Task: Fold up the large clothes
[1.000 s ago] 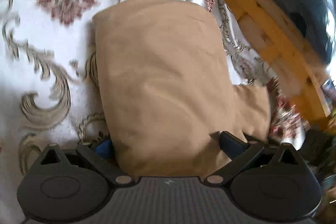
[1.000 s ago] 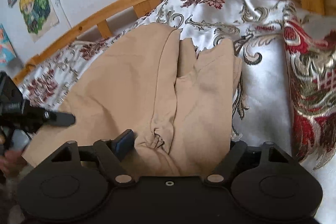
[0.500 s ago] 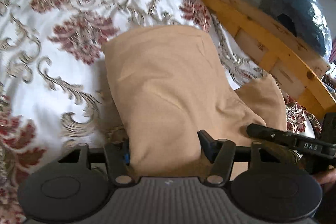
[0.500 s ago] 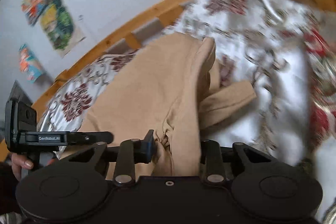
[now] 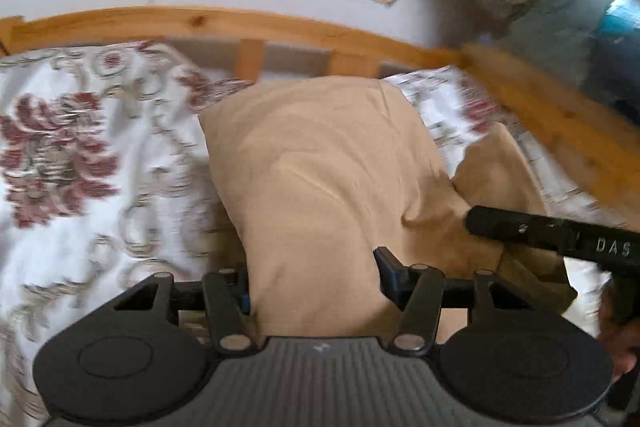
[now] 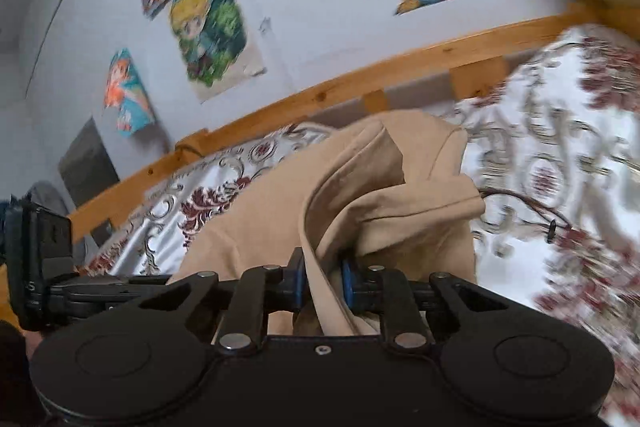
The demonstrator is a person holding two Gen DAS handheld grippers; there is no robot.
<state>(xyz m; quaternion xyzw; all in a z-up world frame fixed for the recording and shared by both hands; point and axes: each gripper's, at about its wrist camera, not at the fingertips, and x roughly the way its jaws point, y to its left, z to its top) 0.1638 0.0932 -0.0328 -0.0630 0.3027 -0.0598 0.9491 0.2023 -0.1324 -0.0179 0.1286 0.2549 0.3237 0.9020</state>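
Tan garment [image 5: 332,179] lies on the bed w/ the patterned bedspread [image 5: 80,163], near the wooden bed rail [image 5: 248,27], its near end lifted off the bedspread and gathered in both tools. Left gripper [image 5: 314,281] has jaws fairly wide w/ a thick bunch of cloth between them, prob. held; right gripper [image 6: 322,281] has jaws narrow, pinching a bunched fold. Judging by this, it's partly folded, one flap sticking out on the right gripper's side; remaining folds and laying flat aren't done yet.
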